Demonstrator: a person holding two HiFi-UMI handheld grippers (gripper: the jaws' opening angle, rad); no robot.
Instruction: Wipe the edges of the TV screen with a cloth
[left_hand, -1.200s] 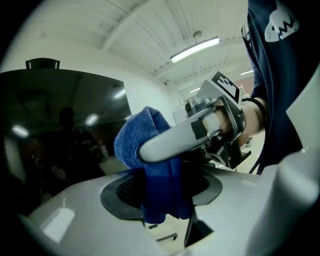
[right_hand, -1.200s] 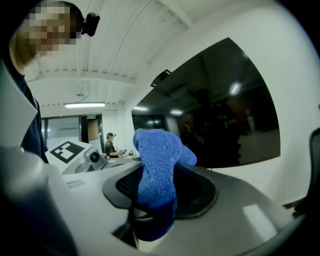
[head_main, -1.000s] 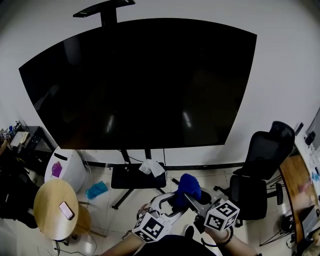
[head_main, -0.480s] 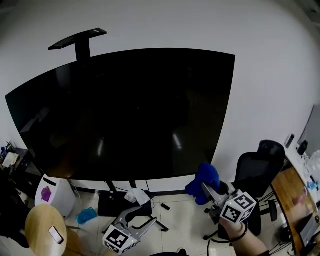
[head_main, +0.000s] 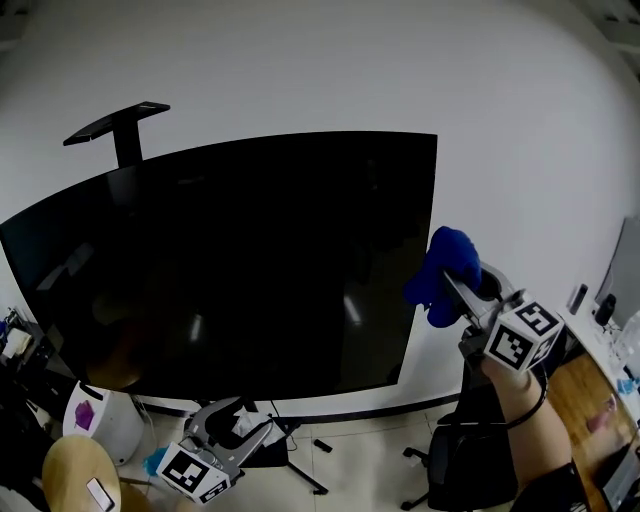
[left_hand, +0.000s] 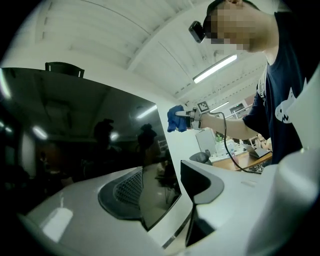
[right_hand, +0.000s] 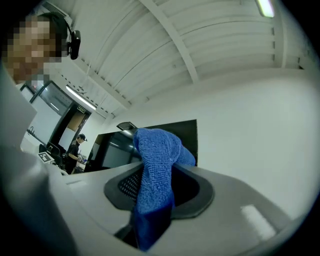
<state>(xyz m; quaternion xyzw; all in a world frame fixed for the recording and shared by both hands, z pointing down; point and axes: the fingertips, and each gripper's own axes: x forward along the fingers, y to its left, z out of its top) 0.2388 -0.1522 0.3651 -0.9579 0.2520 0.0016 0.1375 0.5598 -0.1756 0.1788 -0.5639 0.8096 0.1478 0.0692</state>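
Observation:
A large black TV screen (head_main: 230, 270) hangs on a white wall, with a camera bar above its top left. My right gripper (head_main: 465, 290) is shut on a blue cloth (head_main: 442, 272) and holds it just right of the screen's right edge, about halfway up. In the right gripper view the blue cloth (right_hand: 155, 175) bulges out between the jaws, with the TV screen (right_hand: 150, 137) behind it. My left gripper (head_main: 235, 425) hangs low below the screen's bottom edge, jaws apart and empty. The left gripper view shows the TV screen (left_hand: 75, 130) and the far blue cloth (left_hand: 176, 119).
A black office chair (head_main: 470, 470) stands under my right arm. A wooden desk (head_main: 590, 400) lies at the right edge. A round wooden table (head_main: 80, 485) with a phone and a white bin (head_main: 95, 420) are at lower left. The TV stand's legs (head_main: 290, 465) spread on the floor.
My right gripper has risen from low in front of me to the screen's right edge, carrying the blue cloth. The left gripper has dropped to the lower left. My view has tilted upward.

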